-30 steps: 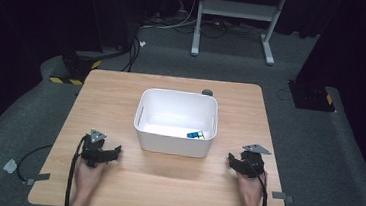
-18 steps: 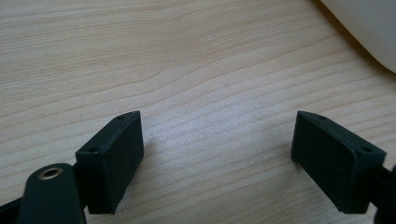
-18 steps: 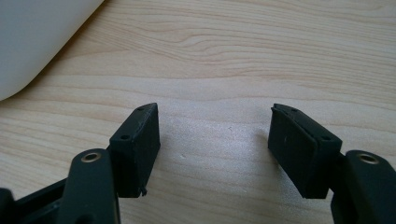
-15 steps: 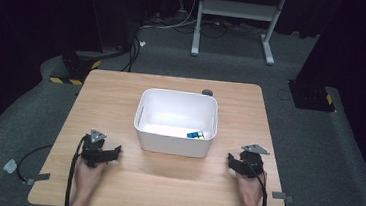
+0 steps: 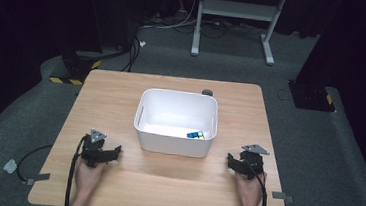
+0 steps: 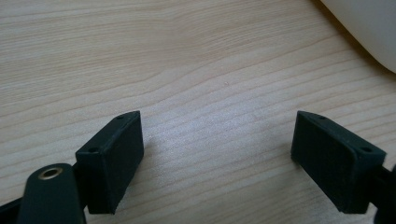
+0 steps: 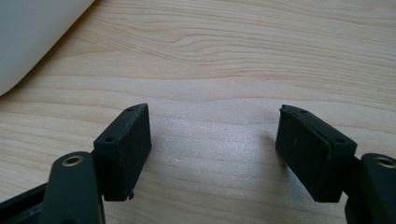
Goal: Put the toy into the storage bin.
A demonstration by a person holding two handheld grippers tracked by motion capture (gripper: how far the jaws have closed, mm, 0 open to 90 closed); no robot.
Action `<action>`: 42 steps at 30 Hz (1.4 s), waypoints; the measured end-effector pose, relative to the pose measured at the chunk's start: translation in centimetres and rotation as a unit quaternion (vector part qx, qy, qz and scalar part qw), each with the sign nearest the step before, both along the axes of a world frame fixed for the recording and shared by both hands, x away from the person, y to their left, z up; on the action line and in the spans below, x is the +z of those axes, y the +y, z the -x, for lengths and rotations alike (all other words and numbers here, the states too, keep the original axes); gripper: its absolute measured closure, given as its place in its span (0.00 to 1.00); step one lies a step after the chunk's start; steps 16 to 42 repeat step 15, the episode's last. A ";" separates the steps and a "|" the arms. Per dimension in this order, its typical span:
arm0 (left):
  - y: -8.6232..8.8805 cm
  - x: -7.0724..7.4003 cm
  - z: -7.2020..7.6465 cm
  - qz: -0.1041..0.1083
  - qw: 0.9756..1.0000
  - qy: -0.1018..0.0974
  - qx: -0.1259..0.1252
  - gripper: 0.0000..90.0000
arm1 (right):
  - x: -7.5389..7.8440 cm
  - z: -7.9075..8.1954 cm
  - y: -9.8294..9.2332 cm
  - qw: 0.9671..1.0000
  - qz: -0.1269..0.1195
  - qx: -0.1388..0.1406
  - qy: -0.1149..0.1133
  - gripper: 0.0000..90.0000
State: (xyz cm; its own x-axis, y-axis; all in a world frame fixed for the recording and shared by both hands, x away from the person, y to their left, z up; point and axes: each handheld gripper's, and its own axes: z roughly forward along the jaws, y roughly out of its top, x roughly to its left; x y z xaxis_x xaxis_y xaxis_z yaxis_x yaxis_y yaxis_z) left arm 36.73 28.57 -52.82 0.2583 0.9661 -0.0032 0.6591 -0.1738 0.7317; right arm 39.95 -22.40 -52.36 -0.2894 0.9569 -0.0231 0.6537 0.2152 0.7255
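My counter (image 5: 121,102) is pale wood, and a white bin (image 5: 174,142) sits at its middle. A small cube of blue, yellow and green squares (image 5: 196,135) lies inside the bin at its near right corner. My left claw (image 5: 114,151) rests by the near left edge, jaws apart over bare wood. My right claw (image 5: 230,161), by the near right edge, has just been opening, nothing between its jaws.
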 end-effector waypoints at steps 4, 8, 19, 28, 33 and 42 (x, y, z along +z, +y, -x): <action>0.0 0.0 0.0 0.000 1.000 0.000 0.000 0.19 | 0.0 0.0 0.0 1.000 0.000 0.000 0.000 0.30; 0.0 0.0 0.0 0.000 1.000 0.000 -0.001 0.19 | 0.0 0.0 0.0 1.000 0.001 -0.002 0.000 0.30; 0.0 0.0 0.0 0.000 1.000 0.000 -0.002 0.18 | 0.0 0.2 0.2 1.000 -0.001 -0.011 0.001 0.28; 0.0 0.0 0.0 0.000 1.000 0.000 -0.002 0.18 | 0.0 0.2 0.2 1.000 -0.001 -0.011 0.001 0.28; 0.0 0.0 0.0 0.000 1.000 0.000 -0.002 0.18 | 0.0 0.2 0.2 1.000 -0.001 -0.011 0.001 0.28; 0.0 0.0 0.0 0.000 1.000 0.000 -0.002 0.18 | 0.0 0.2 0.2 1.000 -0.001 -0.011 0.001 0.28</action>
